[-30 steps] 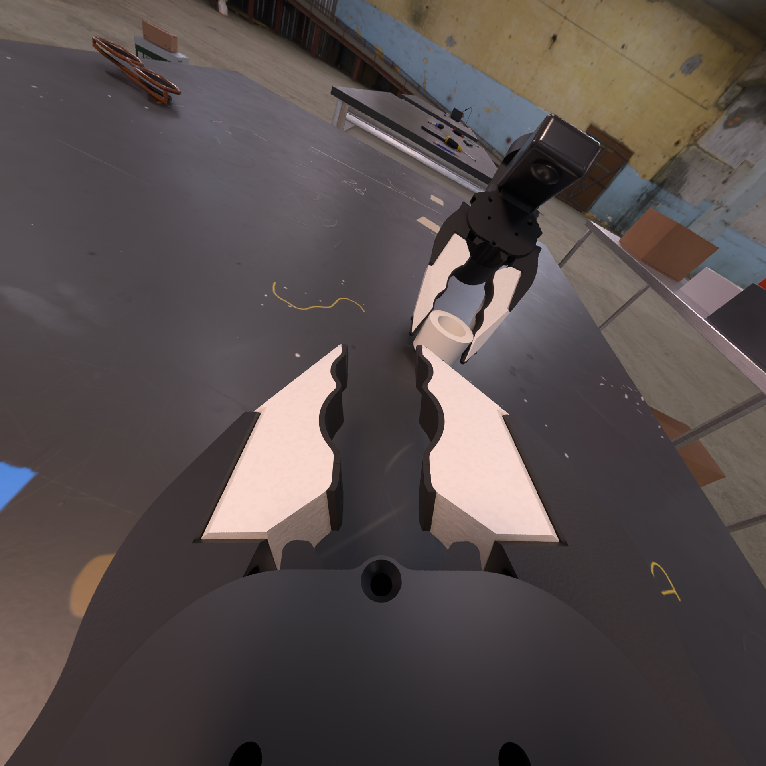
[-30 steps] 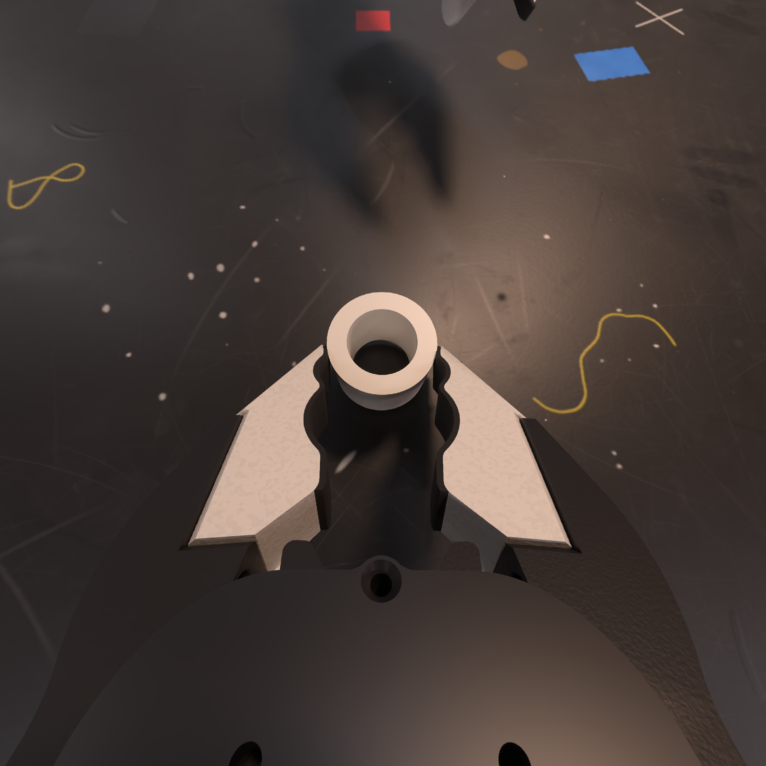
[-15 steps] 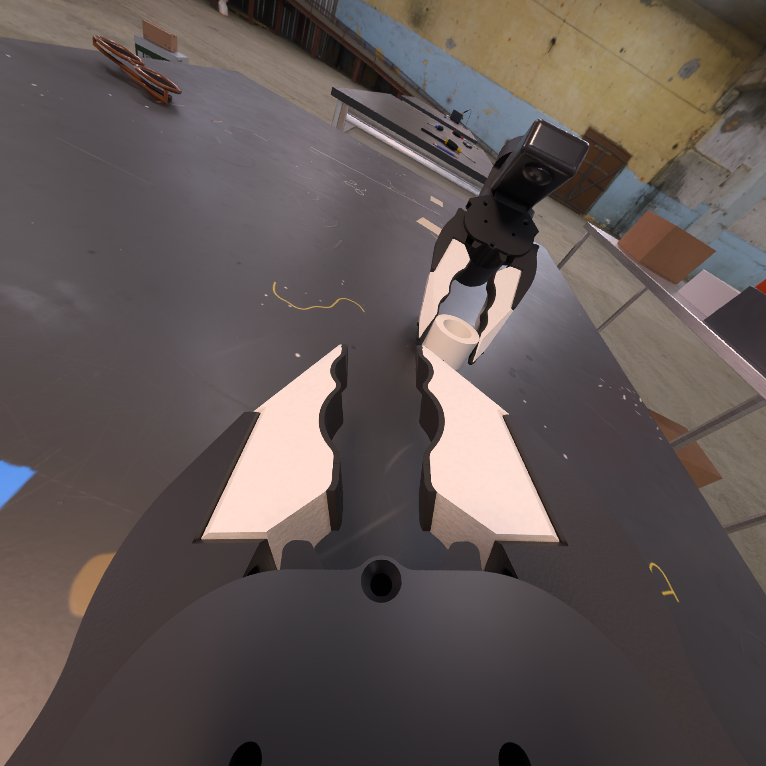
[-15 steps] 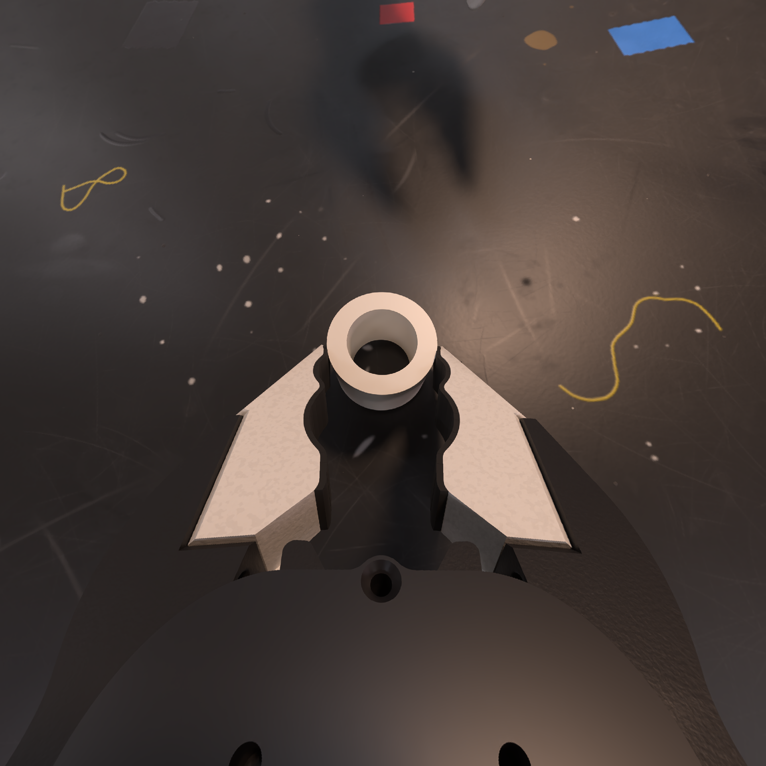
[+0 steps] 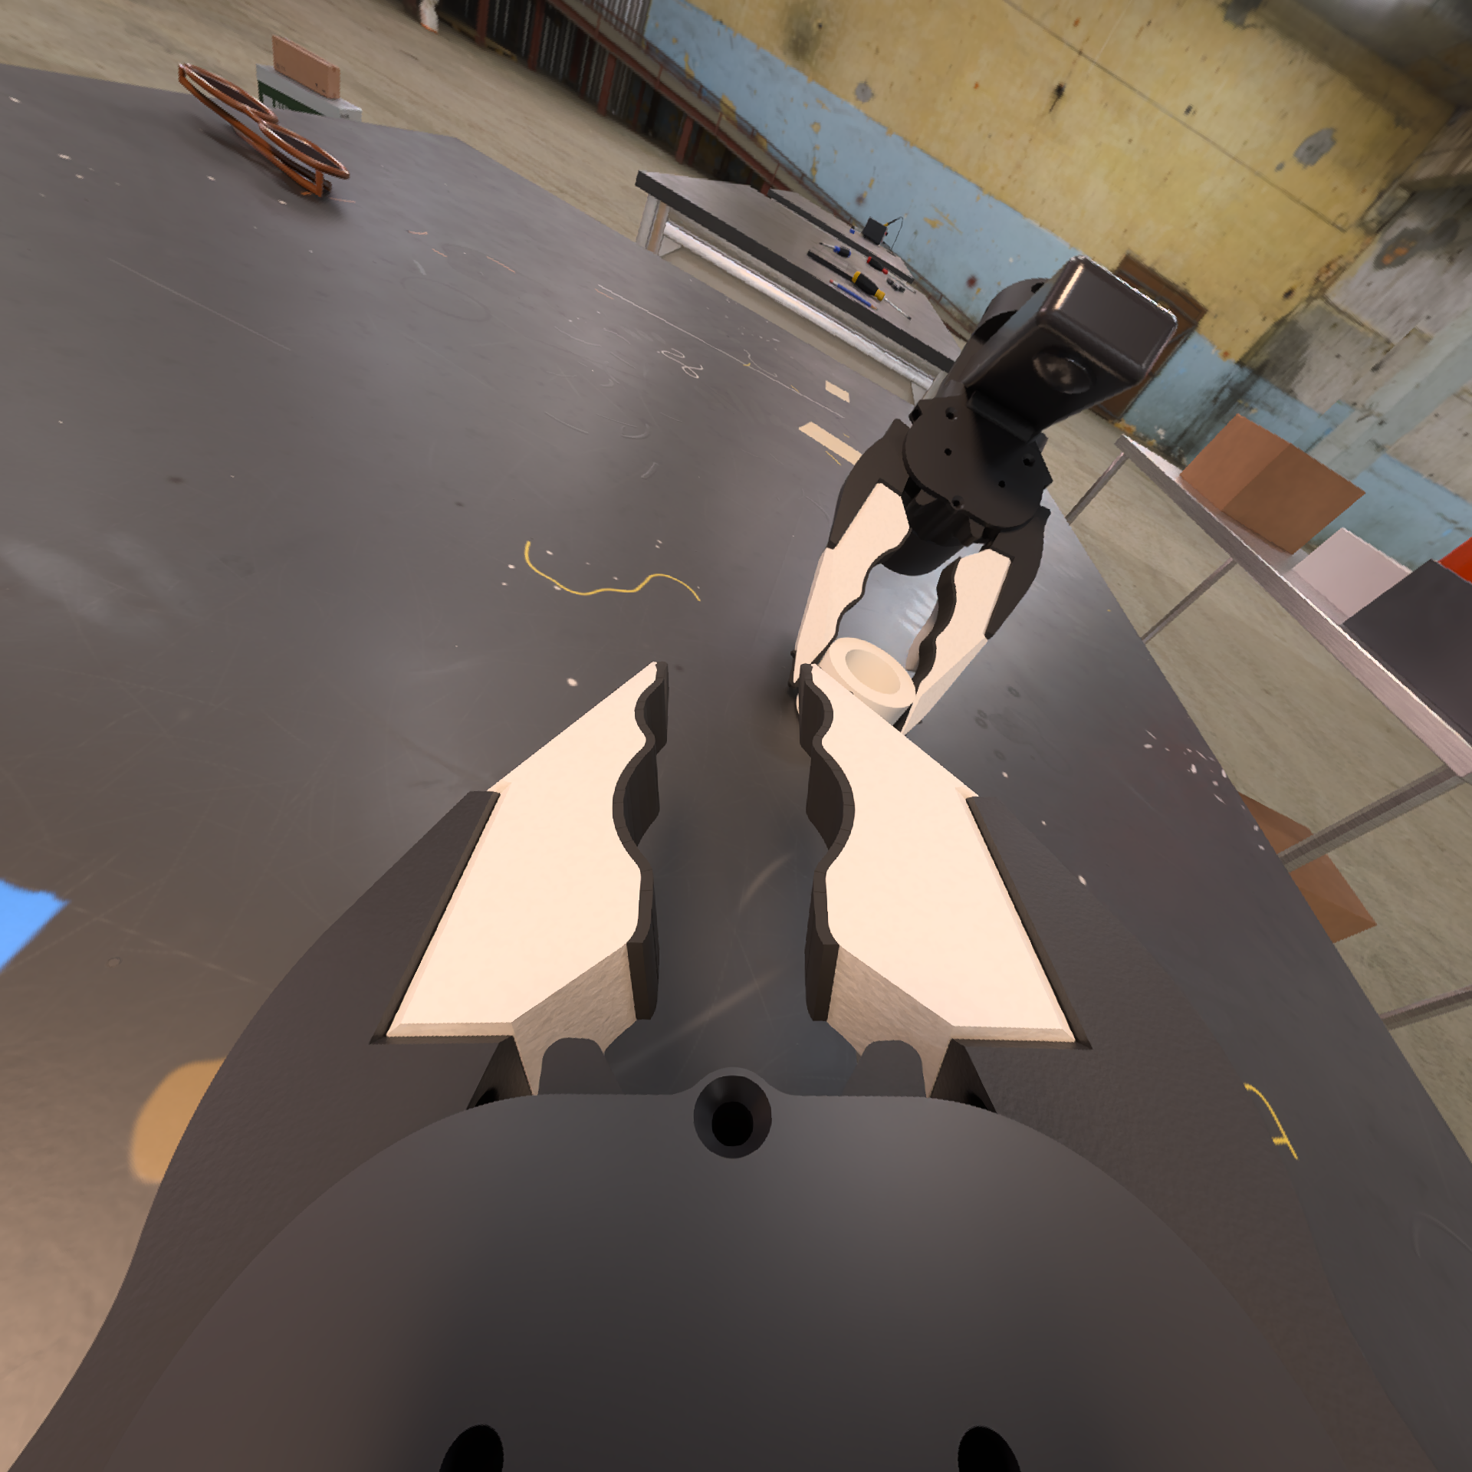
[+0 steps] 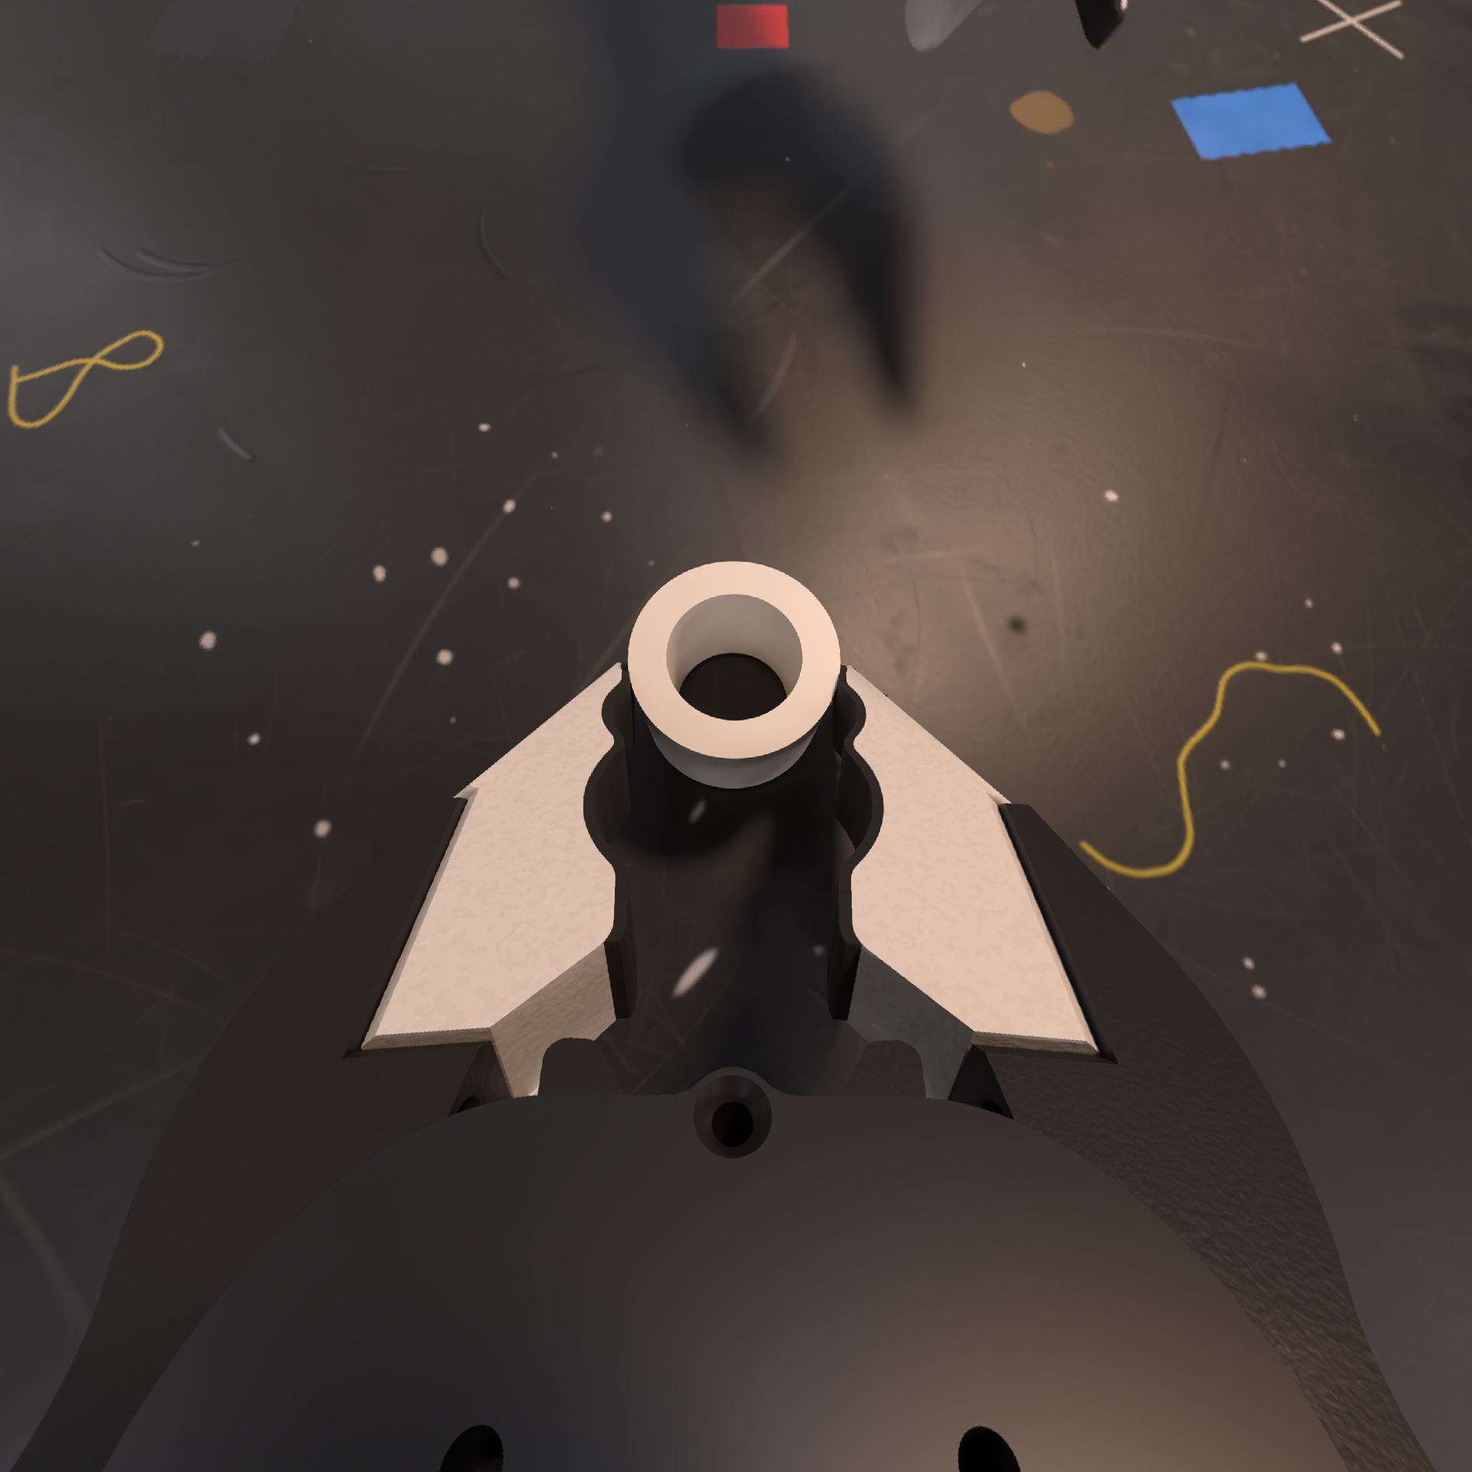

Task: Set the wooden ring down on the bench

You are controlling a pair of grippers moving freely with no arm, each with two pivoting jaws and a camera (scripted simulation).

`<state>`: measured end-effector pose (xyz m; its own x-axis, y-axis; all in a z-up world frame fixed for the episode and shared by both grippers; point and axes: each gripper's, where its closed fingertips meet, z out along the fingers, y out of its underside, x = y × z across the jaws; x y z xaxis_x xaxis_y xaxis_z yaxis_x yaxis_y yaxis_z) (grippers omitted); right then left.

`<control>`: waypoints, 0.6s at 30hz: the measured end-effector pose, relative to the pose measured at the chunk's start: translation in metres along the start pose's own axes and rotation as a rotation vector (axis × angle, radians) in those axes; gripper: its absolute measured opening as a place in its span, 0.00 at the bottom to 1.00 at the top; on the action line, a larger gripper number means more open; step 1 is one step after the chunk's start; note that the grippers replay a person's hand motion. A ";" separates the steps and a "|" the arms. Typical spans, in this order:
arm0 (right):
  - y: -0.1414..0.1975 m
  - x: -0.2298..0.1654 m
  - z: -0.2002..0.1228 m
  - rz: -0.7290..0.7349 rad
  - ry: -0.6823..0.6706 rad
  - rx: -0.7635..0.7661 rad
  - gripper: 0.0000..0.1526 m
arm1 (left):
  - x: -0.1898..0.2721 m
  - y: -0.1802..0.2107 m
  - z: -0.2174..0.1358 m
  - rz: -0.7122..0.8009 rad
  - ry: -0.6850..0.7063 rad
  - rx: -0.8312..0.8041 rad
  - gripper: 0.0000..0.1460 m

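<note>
Wooden ring (image 6: 733,661) between right gripper (image 6: 733,717) fingertips

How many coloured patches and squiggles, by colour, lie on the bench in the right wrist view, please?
Yellow squiggles: 2
Blue patch: 1
Red patch: 1
Tan patch: 1
Total: 5

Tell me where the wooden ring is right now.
The wooden ring sits between the right gripper fingertips, low over the dark bench; in the left wrist view it lies just beyond the left gripper.
</note>
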<state>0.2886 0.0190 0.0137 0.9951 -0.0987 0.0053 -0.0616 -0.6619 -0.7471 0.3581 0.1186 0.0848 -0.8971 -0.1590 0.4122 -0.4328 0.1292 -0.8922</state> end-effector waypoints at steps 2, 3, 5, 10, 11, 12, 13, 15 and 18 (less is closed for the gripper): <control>-0.003 -0.001 0.003 -0.019 0.002 0.002 0.33 | 0.000 0.000 0.000 -0.003 0.001 0.003 0.22; -0.005 -0.002 0.005 -0.025 -0.001 0.001 0.33 | 0.000 0.000 0.000 -0.005 0.002 0.003 0.22; -0.007 -0.001 0.008 -0.036 -0.001 -0.004 0.33 | -0.001 0.000 0.000 -0.007 0.002 0.003 0.22; -0.015 0.001 0.015 -0.079 0.013 -0.001 0.33 | -0.001 0.000 0.000 -0.012 0.003 0.004 0.22; -0.016 0.002 0.015 -0.082 0.015 -0.001 0.33 | -0.001 0.000 0.000 -0.012 0.003 0.004 0.22; -0.016 0.002 0.016 -0.083 0.017 0.001 0.33 | -0.001 0.000 0.000 -0.013 0.004 0.004 0.22; -0.016 0.003 0.016 -0.084 0.019 0.004 0.33 | -0.001 0.000 0.000 -0.013 0.004 0.004 0.22; -0.016 0.005 0.015 -0.088 0.033 0.010 0.33 | -0.001 0.000 0.000 -0.012 0.003 0.003 0.22; -0.016 0.008 0.012 -0.090 0.053 0.016 0.36 | -0.001 0.000 0.000 -0.010 0.003 0.001 0.22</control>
<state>0.2982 0.0374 0.0180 0.9911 -0.0787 0.1077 0.0295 -0.6577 -0.7527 0.3587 0.1186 0.0842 -0.8929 -0.1573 0.4219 -0.4419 0.1264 -0.8881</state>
